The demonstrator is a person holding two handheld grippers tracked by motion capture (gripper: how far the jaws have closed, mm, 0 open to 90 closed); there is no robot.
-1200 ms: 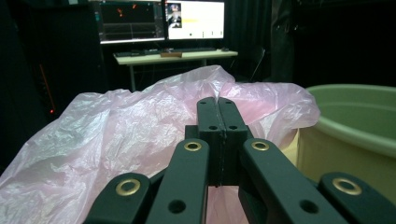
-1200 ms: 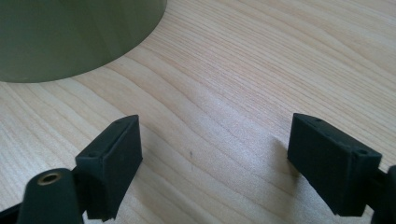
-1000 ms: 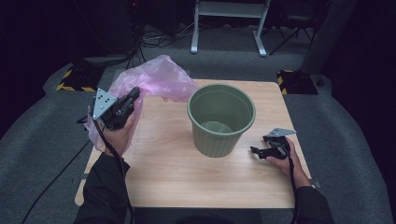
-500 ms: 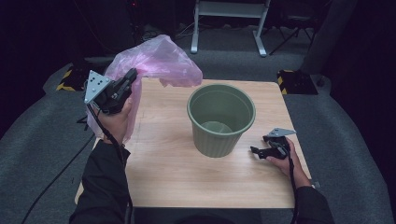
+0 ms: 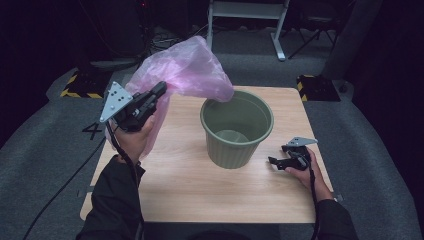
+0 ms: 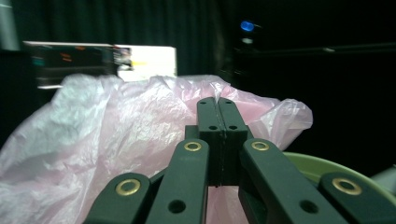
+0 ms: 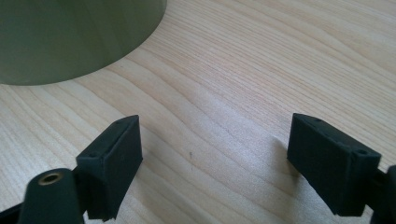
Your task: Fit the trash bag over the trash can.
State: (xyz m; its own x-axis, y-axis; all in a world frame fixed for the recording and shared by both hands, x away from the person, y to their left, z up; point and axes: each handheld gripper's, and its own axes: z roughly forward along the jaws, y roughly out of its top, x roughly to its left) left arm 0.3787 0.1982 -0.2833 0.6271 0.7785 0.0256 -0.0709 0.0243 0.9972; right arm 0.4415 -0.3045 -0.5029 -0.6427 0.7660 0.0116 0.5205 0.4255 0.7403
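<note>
A thin pink plastic bag (image 5: pixel 190 70) hangs in the air left of a green bin (image 5: pixel 237 145), and one bag corner droops over the bin's near-left rim. My left gripper (image 5: pixel 161 89) is raised above the table's left side, shut on the bag's film. In the left gripper view the jaws (image 6: pixel 217 105) are pressed together with the crumpled bag (image 6: pixel 116 140) spread behind them and the bin's rim (image 6: pixel 327 168) at lower right. My right gripper (image 5: pixel 272 161) rests on the table right of the bin, open and holding nothing (image 7: pixel 215 140); the bin's wall (image 7: pixel 70 37) lies ahead to its left.
The bin stands upright near the middle of the wooden table (image 5: pixel 200 190). A grey floor surrounds the table, with a metal stand (image 5: pixel 245 20) and black-and-yellow blocks (image 5: pixel 317 87) beyond the far edge. A cable trails from the left gripper over the table's left edge.
My left gripper has risen and moved toward the far side, lifting the pink bag off the table; the bag's corner now reaches over the bin's rim. The right gripper has stayed put.
</note>
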